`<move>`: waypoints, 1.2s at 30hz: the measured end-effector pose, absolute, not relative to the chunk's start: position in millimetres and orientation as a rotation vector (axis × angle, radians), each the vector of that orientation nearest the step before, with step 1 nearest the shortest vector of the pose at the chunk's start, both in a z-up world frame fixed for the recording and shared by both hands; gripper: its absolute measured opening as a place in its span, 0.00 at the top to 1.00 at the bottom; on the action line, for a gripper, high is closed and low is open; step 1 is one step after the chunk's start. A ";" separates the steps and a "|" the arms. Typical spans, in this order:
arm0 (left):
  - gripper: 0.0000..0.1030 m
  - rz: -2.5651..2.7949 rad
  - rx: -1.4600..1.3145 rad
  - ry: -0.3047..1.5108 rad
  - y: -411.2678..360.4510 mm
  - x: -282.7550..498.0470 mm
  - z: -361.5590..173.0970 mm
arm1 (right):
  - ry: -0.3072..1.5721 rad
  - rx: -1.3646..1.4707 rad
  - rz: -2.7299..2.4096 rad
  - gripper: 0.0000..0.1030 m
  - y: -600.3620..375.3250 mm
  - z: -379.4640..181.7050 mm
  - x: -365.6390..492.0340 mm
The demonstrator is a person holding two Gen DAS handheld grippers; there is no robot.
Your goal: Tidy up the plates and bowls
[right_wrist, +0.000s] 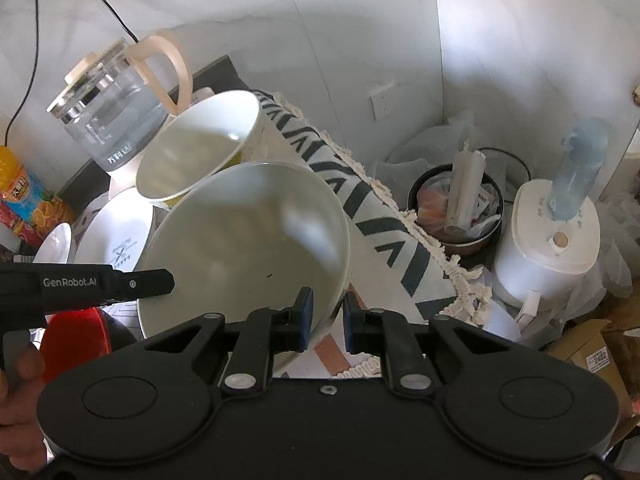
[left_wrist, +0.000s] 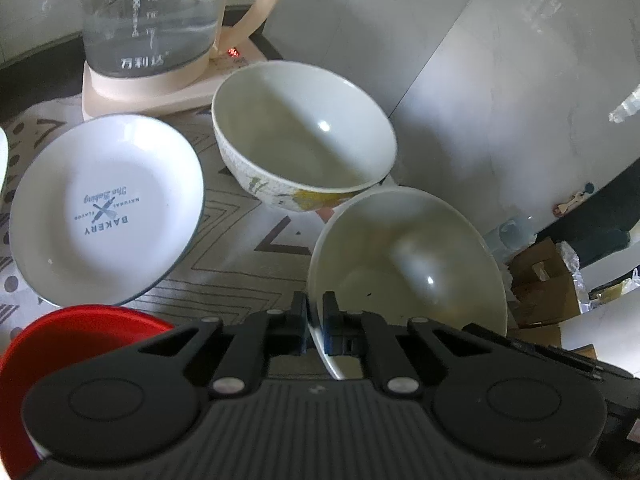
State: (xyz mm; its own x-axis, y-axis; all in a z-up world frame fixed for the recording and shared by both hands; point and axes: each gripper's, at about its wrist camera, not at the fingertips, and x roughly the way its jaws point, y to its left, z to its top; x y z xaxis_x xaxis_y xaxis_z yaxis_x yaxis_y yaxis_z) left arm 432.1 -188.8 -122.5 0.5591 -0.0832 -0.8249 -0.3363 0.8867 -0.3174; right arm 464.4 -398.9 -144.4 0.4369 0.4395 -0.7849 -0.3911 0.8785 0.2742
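A plain white bowl [left_wrist: 408,264] is held tilted above the table; it also shows in the right wrist view [right_wrist: 244,240]. My left gripper [left_wrist: 315,322] is shut on its near left rim. My right gripper [right_wrist: 327,316] is around its right rim, jaws slightly apart, so contact is unclear. A second white bowl with a flower pattern [left_wrist: 304,136] stands behind it, also in the right wrist view [right_wrist: 200,152]. A white "BAKERY" plate [left_wrist: 108,208] lies to the left, also seen from the right wrist [right_wrist: 116,236]. A red bowl [left_wrist: 64,344] sits at the near left.
A glass kettle [left_wrist: 156,16] on its beige base stands at the back. A patterned tablecloth [right_wrist: 360,192] hangs over the table's right edge. Beyond the edge are a bin [right_wrist: 456,208], a white appliance [right_wrist: 548,232] and boxes [left_wrist: 544,288]. A juice bottle [right_wrist: 24,196] stands far left.
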 end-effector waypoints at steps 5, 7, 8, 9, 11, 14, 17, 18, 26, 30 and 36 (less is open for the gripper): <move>0.94 0.144 -0.492 0.959 -186.2 420.7 -101.1 | 0.973 0.050 0.518 0.85 -401.9 -121.6 456.3; 0.94 0.142 -0.494 0.950 -184.4 415.1 -90.9 | 0.957 0.043 0.522 0.85 -400.6 -109.2 450.3; 0.94 0.143 -0.495 0.947 -183.6 411.9 -86.3 | 0.953 0.041 0.524 0.85 -399.3 -103.9 448.1; 0.94 0.144 -0.497 0.942 -182.2 408.3 -81.4 | 0.951 0.042 0.526 0.85 -398.0 -100.2 446.5; 0.94 0.144 -0.494 0.914 -178.2 401.8 -71.5 | 0.943 0.045 0.533 0.85 -394.5 -91.1 441.7; 0.94 0.144 -0.486 0.885 -171.5 392.5 -58.8 | 0.917 0.043 0.546 0.85 -387.8 -78.7 434.7; 0.94 0.152 -0.481 0.873 -163.2 384.3 -50.2 | 0.902 0.049 0.548 0.85 -381.3 -71.3 428.7; 0.94 0.149 -0.478 0.867 -160.0 381.0 -48.4 | 0.895 0.049 0.548 0.85 -378.7 -68.8 425.8; 0.94 0.126 -0.483 0.844 -130.0 348.4 -37.7 | 0.872 0.057 0.535 0.85 -354.5 -54.6 394.9; 0.94 0.120 -0.489 0.840 -117.4 333.2 -38.0 | 0.866 0.054 0.529 0.85 -341.0 -50.4 378.5; 0.94 0.111 -0.494 0.847 -104.0 310.4 -41.4 | 0.869 0.050 0.518 0.85 -326.7 -50.6 356.4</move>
State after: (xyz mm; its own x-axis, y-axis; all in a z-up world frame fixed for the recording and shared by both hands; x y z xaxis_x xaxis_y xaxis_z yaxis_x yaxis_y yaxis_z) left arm 310.4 -104.0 -41.4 0.6635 -0.0986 -0.7416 -0.2868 0.8820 -0.3739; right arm 356.4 -326.7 -50.6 0.5310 0.4535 -0.7158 -0.4139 0.8759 0.2480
